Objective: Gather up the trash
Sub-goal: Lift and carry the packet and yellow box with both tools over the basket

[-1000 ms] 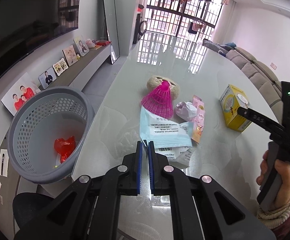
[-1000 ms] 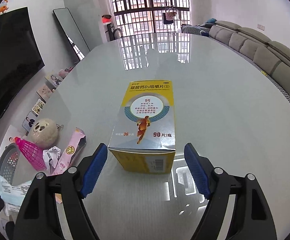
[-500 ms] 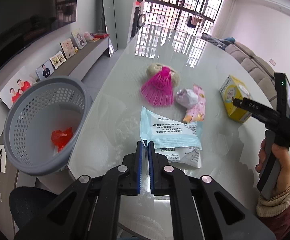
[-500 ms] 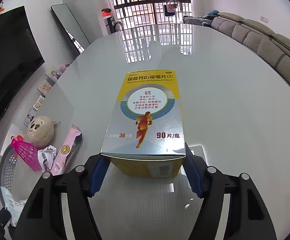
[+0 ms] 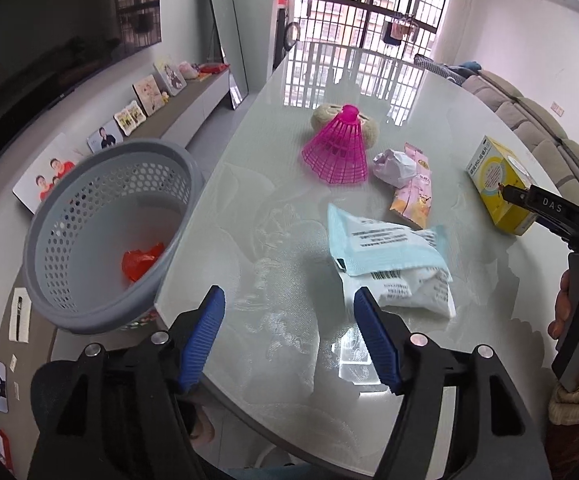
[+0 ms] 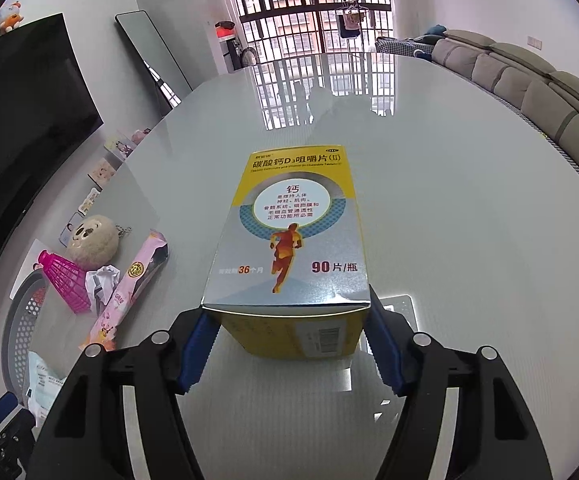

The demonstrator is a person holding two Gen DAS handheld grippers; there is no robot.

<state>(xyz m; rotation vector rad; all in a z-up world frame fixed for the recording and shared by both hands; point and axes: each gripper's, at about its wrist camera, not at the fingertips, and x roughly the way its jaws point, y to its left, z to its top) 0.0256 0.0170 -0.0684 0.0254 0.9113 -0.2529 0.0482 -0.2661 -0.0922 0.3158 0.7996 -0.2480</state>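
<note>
My left gripper [image 5: 289,328] is open and empty above the table's near edge, just short of a blue-and-white plastic packet [image 5: 385,256]. My right gripper [image 6: 289,348] has its pads against both sides of a yellow and silver medicine box [image 6: 289,248], which rests on the table; the box also shows in the left wrist view [image 5: 497,184]. A pink wrapper [image 5: 413,192], crumpled white paper [image 5: 395,166] and a pink shuttlecock [image 5: 337,148] lie beyond the packet. A grey perforated basket [image 5: 101,232] beside the table holds red trash [image 5: 141,260].
A round beige plush keychain [image 6: 91,238] sits behind the shuttlecock. The glass table [image 6: 449,200] stretches far toward the barred window. A sofa [image 6: 529,92] runs along the right. A low shelf with photo frames [image 5: 129,116] stands to the left.
My left gripper has opened and the packet lies free on the table. My right gripper has moved in and closed its pads onto the medicine box.
</note>
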